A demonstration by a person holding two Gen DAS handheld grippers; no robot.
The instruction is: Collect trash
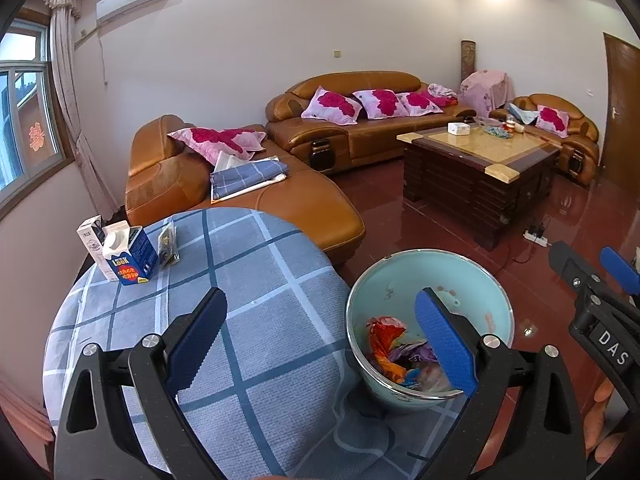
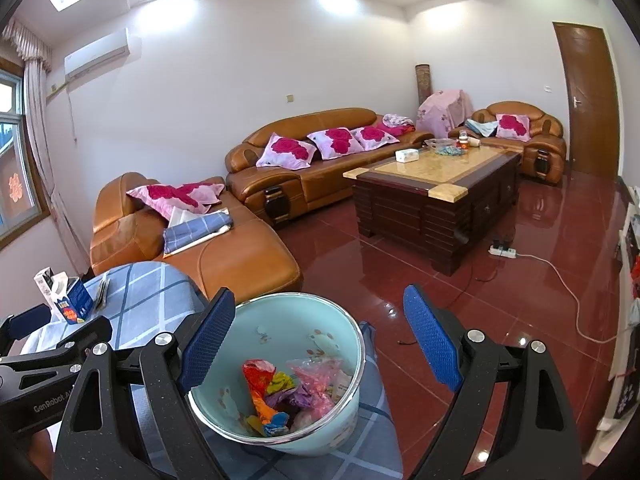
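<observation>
Both grippers empty, cartons waiting at the far left edge of the table.

Your left gripper (image 1: 320,340) has its blue-padded jaws wide apart with nothing between them, and your right gripper (image 2: 320,338) stands the same, open and empty. Just ahead of them, at the near right edge of the round table with the blue checked cloth (image 1: 248,280), sits the pale green enamel basin (image 1: 496,304), already holding crumpled coloured wrappers (image 2: 280,392). At the far left edge stand the blue and white paper carton (image 1: 130,256), a second white carton (image 1: 90,236) touching it behind, and a small dark foil packet (image 1: 168,246) just beside. I judge the cartons light, probably empty, and easy to crush or tip, so take the blue one across its flat sides, low on the body.
</observation>
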